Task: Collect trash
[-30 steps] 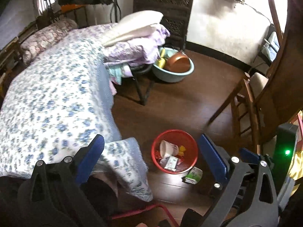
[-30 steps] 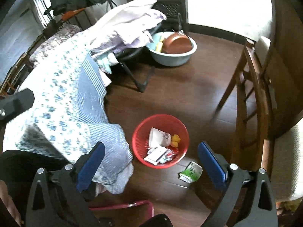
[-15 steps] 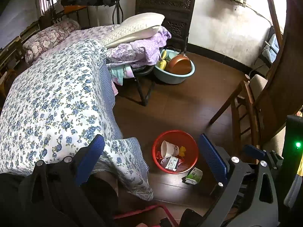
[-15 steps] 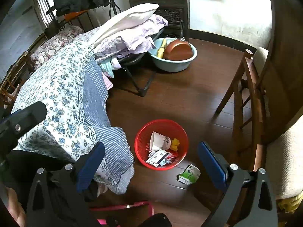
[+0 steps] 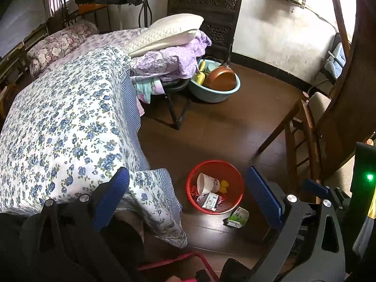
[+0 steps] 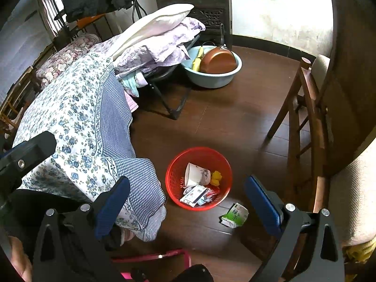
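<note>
A red mesh basket (image 5: 237, 183) (image 6: 175, 164) stands on the dark wood floor. It holds a paper cup (image 5: 206, 183) (image 6: 196, 174), a yellow scrap and flat wrappers. A green-and-white carton (image 5: 237, 217) (image 6: 235, 215) lies on the floor just right of the basket. My left gripper (image 5: 188, 192) is open and empty, high above the basket. My right gripper (image 6: 188, 195) is open and empty, also high above the floor, with the carton between its fingers in view.
A bed with a blue floral quilt (image 5: 65, 127) (image 6: 82, 108) fills the left, its corner hanging near the basket. A wooden chair (image 5: 303, 136) (image 6: 305, 117) stands to the right. A blue basin (image 5: 213, 91) (image 6: 213, 80) with a brown pan sits farther back by a folding stand.
Both grippers have risen and tilted up a little, so more of the room shows. The basket and carton have not moved. Both grippers stay open.
</note>
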Motion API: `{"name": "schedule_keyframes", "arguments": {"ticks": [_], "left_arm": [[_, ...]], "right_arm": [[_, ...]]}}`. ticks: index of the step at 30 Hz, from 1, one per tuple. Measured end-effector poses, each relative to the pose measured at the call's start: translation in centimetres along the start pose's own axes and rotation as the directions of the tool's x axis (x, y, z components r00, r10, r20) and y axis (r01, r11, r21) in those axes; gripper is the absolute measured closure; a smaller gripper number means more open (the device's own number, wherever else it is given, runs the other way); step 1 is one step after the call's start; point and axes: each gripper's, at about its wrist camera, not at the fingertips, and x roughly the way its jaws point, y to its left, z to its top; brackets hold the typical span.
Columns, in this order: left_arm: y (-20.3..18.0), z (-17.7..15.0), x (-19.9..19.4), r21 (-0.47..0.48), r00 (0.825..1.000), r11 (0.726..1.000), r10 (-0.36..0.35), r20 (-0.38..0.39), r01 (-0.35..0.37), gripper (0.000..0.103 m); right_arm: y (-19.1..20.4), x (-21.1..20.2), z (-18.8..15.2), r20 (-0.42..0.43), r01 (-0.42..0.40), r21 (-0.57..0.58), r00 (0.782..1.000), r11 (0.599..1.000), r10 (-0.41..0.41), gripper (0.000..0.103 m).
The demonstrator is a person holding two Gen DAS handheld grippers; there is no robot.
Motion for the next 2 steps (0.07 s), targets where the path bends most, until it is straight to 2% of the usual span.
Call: {"name": "schedule_keyframes", "arguments": {"ticks": [2], "left_arm": [[-0.12,-0.02,-0.05,0.003,1.000,1.000,0.000,0.000,0.000,0.007]], "right_arm": [[-0.03,-0.04,-0.02,0.001,0.001,0.002,1.000,1.000,-0.001,0.006]]}}
